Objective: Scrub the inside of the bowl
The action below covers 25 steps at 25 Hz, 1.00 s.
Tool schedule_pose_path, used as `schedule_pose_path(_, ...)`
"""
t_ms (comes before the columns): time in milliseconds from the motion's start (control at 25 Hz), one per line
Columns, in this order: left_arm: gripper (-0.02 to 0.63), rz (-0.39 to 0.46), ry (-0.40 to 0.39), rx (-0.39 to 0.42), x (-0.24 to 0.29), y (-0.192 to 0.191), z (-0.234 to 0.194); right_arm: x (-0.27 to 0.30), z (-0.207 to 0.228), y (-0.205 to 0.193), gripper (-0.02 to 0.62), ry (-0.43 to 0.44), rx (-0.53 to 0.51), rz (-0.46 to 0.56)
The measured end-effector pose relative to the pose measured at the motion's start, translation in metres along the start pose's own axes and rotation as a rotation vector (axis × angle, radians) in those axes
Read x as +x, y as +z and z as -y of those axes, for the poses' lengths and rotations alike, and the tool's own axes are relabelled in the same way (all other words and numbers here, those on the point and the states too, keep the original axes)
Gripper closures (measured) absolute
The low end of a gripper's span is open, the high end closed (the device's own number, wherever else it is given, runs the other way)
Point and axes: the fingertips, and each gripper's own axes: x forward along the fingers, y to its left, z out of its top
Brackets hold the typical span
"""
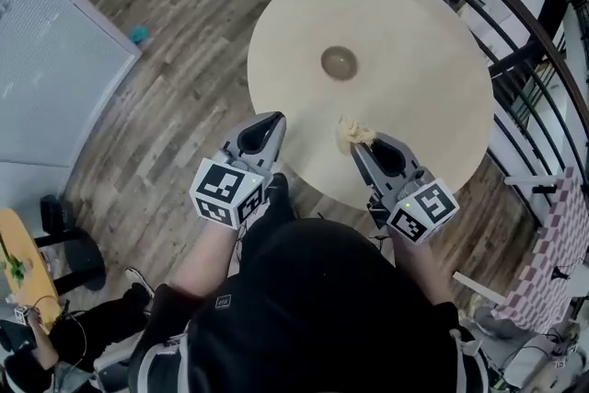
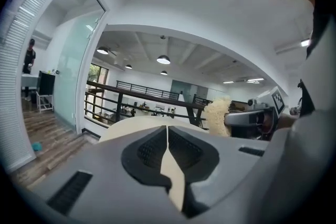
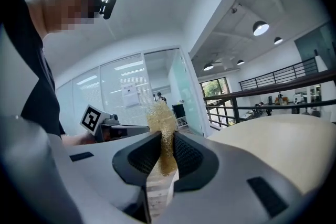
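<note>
Bowl (image 1: 339,63) mouth-up on table (image 1: 433,87), scrubber (image 1: 352,133) sticking forward from right gripper (image 1: 361,148)

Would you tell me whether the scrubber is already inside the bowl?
No, the scrubber is clamped in the right hand-held gripper at the edge of the table, apart from the bowl.

Items counted: one round table (image 1: 442,60). One brown bowl (image 1: 339,63), at the tabletop's centre. One tan fibrous scrubber (image 1: 354,134), over the tabletop's near edge. Two handheld grippers: left gripper (image 1: 274,119) and right gripper (image 1: 359,146).
</note>
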Motion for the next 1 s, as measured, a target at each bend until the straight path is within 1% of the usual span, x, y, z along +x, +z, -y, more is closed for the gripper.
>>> schedule_pose_path(160,0.592,-0.027,-0.061,0.031,0.037,0.008,-0.022,0.018,0.030,0.005,0.522,-0.071,0.031,0.005)
schedule_pose_path(320,0.592,-0.049,-0.112,0.023,0.082,0.005,-0.012,0.006,0.071,0.004,0.522,-0.113,0.060,-0.004)
schedule_pose_path(400,0.591,-0.059,-0.105,0.021,0.104,0.005,-0.006,-0.002,0.090,0.008,0.522,-0.111,0.068,-0.005)
schedule_pose_path(480,0.590,-0.075,-0.074,0.015,0.123,0.001,-0.005,-0.008,0.104,0.009,0.522,-0.086,0.072,-0.005)
schedule_pose_path(560,0.584,-0.088,-0.041,0.008,0.141,-0.007,-0.005,-0.010,0.120,0.006,0.522,-0.061,0.064,-0.017)
schedule_pose_path(640,0.566,-0.099,-0.027,0.005,0.161,-0.016,-0.008,-0.005,0.139,-0.001,0.522,-0.055,0.058,-0.038)
schedule_pose_path(840,0.545,-0.159,-0.063,0.026,0.200,-0.036,-0.023,0.019,0.163,-0.014,0.522,-0.059,0.065,-0.072)
schedule_pose_path(1000,0.533,-0.213,-0.059,0.081,0.228,-0.060,-0.047,0.037,0.173,-0.030,0.522,-0.063,0.100,-0.102)
